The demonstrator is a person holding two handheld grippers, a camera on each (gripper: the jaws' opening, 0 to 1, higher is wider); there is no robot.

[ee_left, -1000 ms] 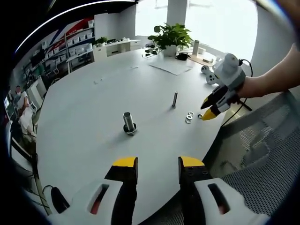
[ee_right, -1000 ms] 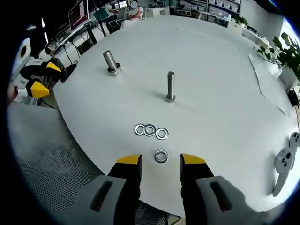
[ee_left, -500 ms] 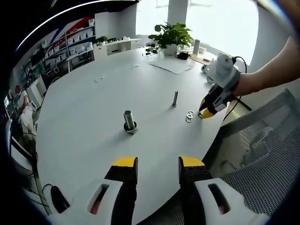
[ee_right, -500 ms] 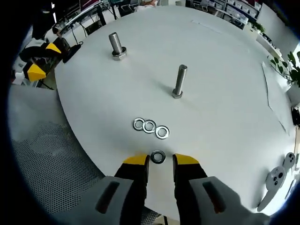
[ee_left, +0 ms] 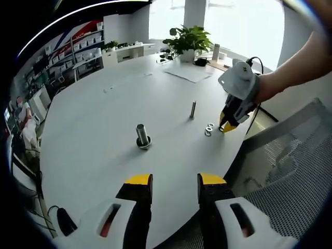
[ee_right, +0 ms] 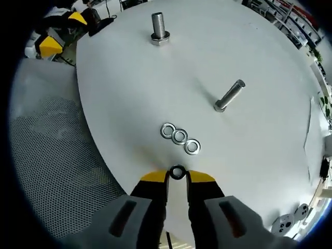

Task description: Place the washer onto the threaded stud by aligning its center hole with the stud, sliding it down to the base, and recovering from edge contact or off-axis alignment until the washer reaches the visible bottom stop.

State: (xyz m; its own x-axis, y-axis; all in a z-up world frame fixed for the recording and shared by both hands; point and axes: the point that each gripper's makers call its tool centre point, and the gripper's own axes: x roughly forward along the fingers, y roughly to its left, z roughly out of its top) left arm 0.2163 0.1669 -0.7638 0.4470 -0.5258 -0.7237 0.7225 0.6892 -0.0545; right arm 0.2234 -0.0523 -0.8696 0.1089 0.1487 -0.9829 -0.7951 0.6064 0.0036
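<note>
- Right tool (ee_right: 177,177) tipped down onto the table (ee_right: 259,46) near its edge, jaws narrowed around a single washer (ee_right: 177,172) lying flat between the yellow tips; apparently closing for a pinch, though firm contact cannot be told, so best called nearly clenched, not yet lifting.
- Washer set apart from its fellows, at about 7 o'clock of the row of three washers (ee_right: 179,138), hence an easy pick with room for both jaws.
- Row of three lying touching in a line, spare parts parked near the edge within reach.
- Slim threaded stud (ee_right: 229,95) standing head-down on the table at roughly 1 o'clock from the washers, well apart; appears slanted in the right gripper view, likely from the camera's tilt and fisheye. Judged the likely target: bare shank, head serving as the bottom stop.
- Thicker bolt (ee_right: 160,26) with a nut at its base farther off, near 12 o'clock in the same view.
- Left tool (ee_left: 175,182) held back over the table's near edge, jaws apart and released, nothing between them; seemingly just waiting. Seen also in the right gripper view at about 10 o'clock.
- In the left gripper view, right tool (ee_left: 226,126) at 2 o'clock, nose down by the washers (ee_left: 209,128), stud (ee_left: 193,109) just beyond.
- Next step calls for a clean lift keeping the washer level.
</note>
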